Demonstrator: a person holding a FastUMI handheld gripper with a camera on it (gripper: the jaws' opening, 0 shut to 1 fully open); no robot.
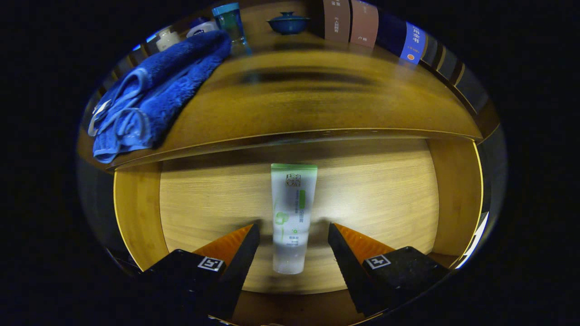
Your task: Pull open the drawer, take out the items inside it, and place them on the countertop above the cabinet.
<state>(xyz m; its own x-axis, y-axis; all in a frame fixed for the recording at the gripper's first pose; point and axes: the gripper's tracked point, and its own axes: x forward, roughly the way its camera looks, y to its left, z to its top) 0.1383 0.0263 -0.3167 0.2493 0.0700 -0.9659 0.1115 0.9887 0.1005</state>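
between the fingers of the wide-spread gripper (pixel 293 231) a tube (pixel 292 217) lies untouched in the open drawer (pixel 385 194); beyond, a blue towel (pixel 158 90) rests on the countertop (pixel 317 104).

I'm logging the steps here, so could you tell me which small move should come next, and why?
Probably close the jaws on the tube. The drawer is already open, the tube lies flat on its floor, and the gripper is open with a gap on each side.
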